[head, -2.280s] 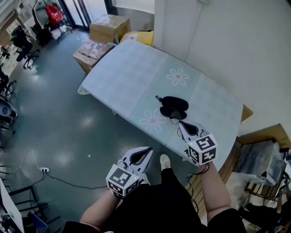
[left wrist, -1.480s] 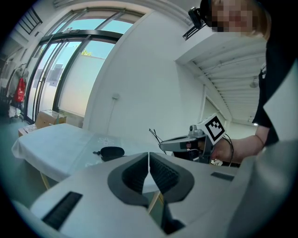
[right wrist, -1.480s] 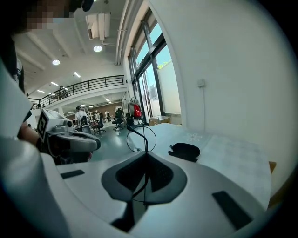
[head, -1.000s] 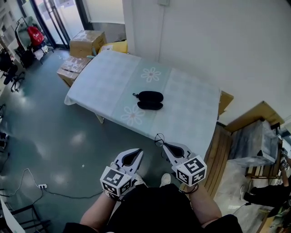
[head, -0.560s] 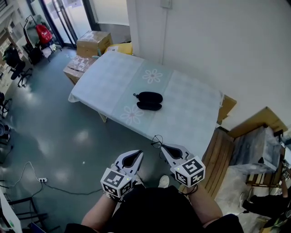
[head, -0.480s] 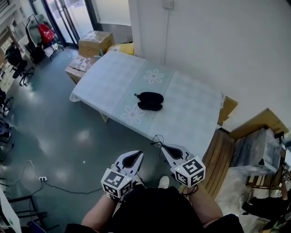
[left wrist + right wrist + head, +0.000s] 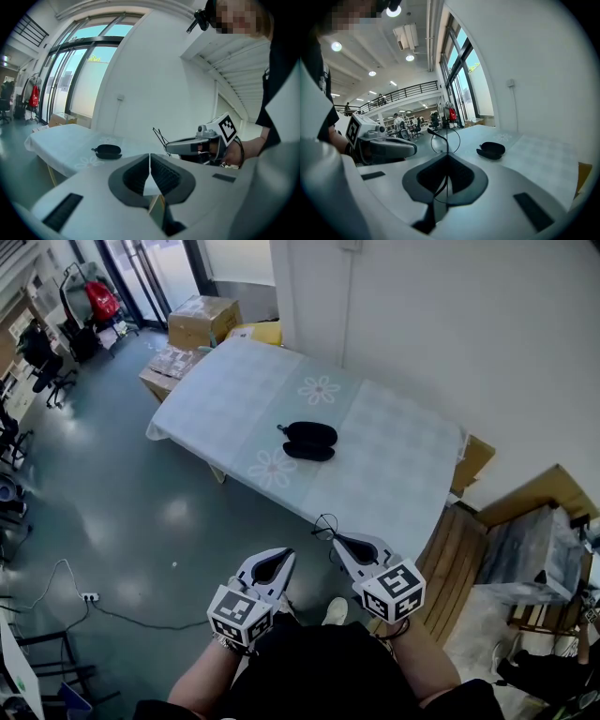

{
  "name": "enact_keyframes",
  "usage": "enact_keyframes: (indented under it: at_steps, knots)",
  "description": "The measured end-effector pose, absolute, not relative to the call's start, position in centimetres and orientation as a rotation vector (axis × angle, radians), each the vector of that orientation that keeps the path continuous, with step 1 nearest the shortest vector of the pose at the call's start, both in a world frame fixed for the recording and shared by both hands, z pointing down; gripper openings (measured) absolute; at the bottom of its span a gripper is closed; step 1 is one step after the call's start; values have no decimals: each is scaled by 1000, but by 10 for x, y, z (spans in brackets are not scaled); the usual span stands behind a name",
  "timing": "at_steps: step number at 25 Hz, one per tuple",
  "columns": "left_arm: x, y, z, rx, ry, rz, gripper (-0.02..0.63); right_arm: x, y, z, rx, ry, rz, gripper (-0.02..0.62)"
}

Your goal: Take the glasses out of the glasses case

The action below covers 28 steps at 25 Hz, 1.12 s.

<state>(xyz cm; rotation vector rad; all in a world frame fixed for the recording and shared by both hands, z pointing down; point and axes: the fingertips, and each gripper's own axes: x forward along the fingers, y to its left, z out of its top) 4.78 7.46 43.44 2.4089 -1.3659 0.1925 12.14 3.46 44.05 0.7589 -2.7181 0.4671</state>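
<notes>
The black glasses case [image 7: 309, 440] lies open on the pale flowered table [image 7: 403, 465], far ahead of both grippers. My right gripper [image 7: 336, 540] is shut on the thin black wire glasses [image 7: 325, 527], held in the air off the table's near edge. In the right gripper view a lens ring of the glasses [image 7: 445, 139] stands up from the jaw tips [image 7: 447, 157], with the case [image 7: 491, 150] beyond. My left gripper [image 7: 286, 554] hangs beside it over the floor, shut and empty; its closed tips [image 7: 150, 157] show nothing between them.
Cardboard boxes [image 7: 204, 320] stand at the table's far end. A wooden bench or pallet [image 7: 464, 549] lies to the right of the table by the white wall. Grey floor [image 7: 141, 521] spreads to the left, with a cable and socket strip [image 7: 89, 596].
Since 2.3 s ago my right gripper has come away from the case with the glasses, and I stand farther back. Over the last second both grippers have barely moved.
</notes>
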Motion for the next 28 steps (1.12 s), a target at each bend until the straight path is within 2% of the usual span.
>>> enact_keyframes:
  at_steps: [28]
  knots:
    - [66, 72, 432, 2403, -1396, 179, 31, 133, 37, 439, 711, -2737, 459, 23]
